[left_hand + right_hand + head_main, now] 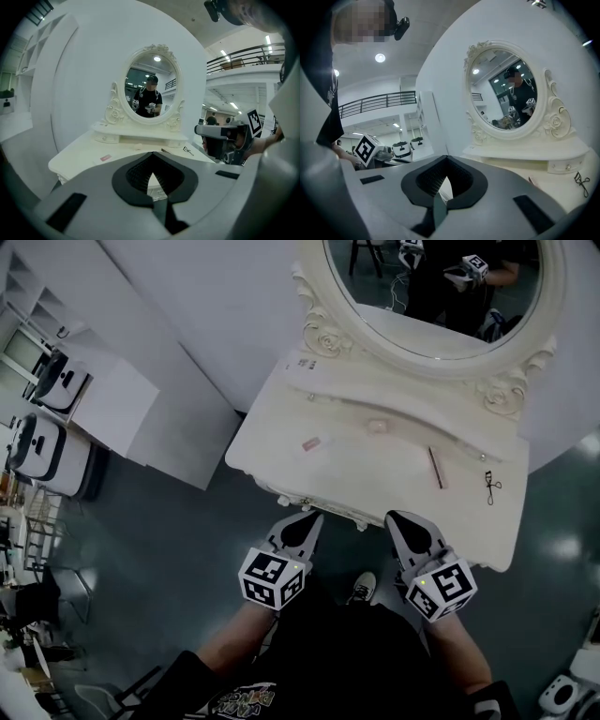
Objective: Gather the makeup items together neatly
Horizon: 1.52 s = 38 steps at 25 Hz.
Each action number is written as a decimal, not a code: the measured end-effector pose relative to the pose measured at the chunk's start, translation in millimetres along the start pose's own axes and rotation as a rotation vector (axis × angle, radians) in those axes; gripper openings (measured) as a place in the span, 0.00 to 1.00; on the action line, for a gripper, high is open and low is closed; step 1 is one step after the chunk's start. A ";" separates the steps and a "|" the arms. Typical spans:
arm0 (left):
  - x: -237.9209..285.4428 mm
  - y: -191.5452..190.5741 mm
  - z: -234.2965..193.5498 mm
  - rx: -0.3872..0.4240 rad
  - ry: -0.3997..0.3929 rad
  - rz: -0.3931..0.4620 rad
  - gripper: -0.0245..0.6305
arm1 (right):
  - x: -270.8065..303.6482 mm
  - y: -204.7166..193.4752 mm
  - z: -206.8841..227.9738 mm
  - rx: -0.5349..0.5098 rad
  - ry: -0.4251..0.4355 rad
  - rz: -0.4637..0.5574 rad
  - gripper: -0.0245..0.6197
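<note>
My left gripper (305, 521) and right gripper (405, 521) sit low in the centre of the head view. Both have their jaws pressed together on nothing, just short of the white dressing table's (272, 442) front edge. Spread apart on its top are a small pink item (311, 442) centre-left, a pale round piece (377, 426) mid-frame, and a thin reddish pencil (436, 467) and an eyelash curler (491, 486) at right. An oval mirror (422, 324) fills the top.

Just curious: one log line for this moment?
left gripper: shut, empty | right gripper: shut, empty | eyelash curler, pencil, pink packet: on vanity
</note>
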State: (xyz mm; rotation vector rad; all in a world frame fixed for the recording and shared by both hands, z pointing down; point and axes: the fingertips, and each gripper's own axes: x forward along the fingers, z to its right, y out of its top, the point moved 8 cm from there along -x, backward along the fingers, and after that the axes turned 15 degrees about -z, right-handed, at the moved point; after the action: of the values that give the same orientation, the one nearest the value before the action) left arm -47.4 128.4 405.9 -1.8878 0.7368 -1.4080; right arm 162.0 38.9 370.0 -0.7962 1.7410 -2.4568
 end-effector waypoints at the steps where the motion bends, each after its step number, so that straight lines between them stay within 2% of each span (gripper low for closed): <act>1: 3.2 1.5 -4.6 0.003 0.001 -0.004 0.04 | 3.3 0.6 0.7 0.002 -0.002 -0.001 0.08; 7: 29.1 14.5 -40.2 0.043 -0.013 -0.044 0.04 | 26.2 6.3 7.9 0.024 -0.051 -0.010 0.08; 14: 64.7 25.3 -101.4 0.107 -0.023 -0.119 0.04 | 60.4 20.8 13.0 0.067 -0.131 -0.024 0.08; 21: 102.7 24.5 -146.7 0.184 -0.047 -0.200 0.04 | 89.2 25.3 14.6 0.114 -0.201 -0.035 0.08; 22: 107.4 24.3 -152.6 0.191 -0.049 -0.210 0.05 | 93.0 25.9 13.8 0.119 -0.208 -0.037 0.08; 25: 123.4 22.9 -168.9 0.219 -0.058 -0.246 0.18 | 103.1 25.7 12.2 0.136 -0.231 -0.043 0.08; 29: 146.3 20.8 -185.9 0.298 -0.059 -0.304 0.25 | 111.3 23.1 10.2 0.159 -0.265 -0.053 0.08; 33: 170.7 12.3 -202.1 0.330 -0.075 -0.370 0.30 | 117.9 23.6 7.8 0.184 -0.298 -0.057 0.08; 38: 197.5 6.8 -212.6 0.417 -0.088 -0.434 0.41 | 123.4 22.6 6.4 0.210 -0.339 -0.058 0.08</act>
State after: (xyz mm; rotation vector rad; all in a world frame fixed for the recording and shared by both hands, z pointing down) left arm -201.1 -63.5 560.1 -1.8152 -0.0266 -1.5747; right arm 51.4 -13.1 399.4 -1.1682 1.3382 -2.3153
